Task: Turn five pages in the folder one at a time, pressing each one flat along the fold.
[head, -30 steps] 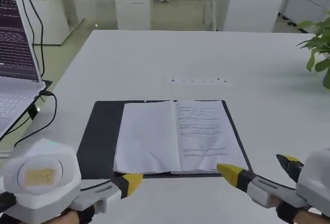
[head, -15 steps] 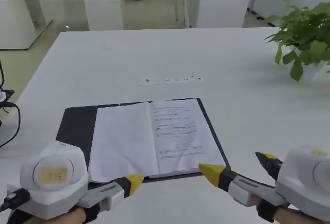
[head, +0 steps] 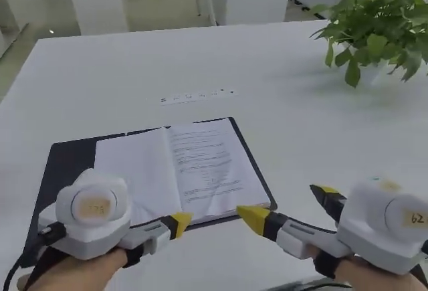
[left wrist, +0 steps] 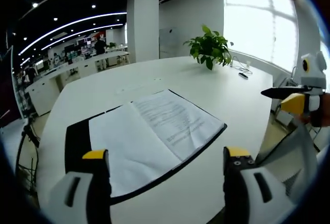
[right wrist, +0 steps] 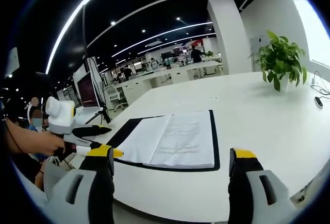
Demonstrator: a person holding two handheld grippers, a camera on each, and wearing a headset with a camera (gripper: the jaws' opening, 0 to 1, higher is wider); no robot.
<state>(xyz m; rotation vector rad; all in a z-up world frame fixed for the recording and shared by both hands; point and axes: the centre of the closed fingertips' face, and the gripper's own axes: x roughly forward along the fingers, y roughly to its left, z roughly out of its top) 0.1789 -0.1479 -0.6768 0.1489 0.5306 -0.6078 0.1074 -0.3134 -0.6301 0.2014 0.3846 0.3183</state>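
**Thin sheets in an open folder, both grippers empty at its near edge**

The folder (head: 67, 164) lies open and flat on the white desk (head: 134, 70), its black cover showing as a wide band left of the paper and a thin border along the right. On the left of the fold (head: 167, 170) is a blank page (head: 134, 170). On the right is a printed page (head: 210, 164) with short blocks of text, too small to read. Both sheets bow slightly upward toward the fold.

The left gripper (left wrist: 166, 153) hovers at the folder's near edge, on the blank-page side. Its fingers (left wrist: 95, 154) are spread wide with nothing between them. The right gripper (head: 287, 201) sits just off the folder's near right corner, its fingers equally parted and empty. A potted plant (head: 374, 23) stands well beyond the folder's far right corner.

The pages look like ordinary paper: very light, limp, easy to crease or tear, and likely to cling so that two lift together. The cover looks stiffer and should stay put, though on this smooth desk it might slide if a sheet is dragged. The best place to take hold is probably the free near right corner of the printed page, pinching lightly on one sheet only. Pressing flat would suit a shallow stroke of one finger along the fold
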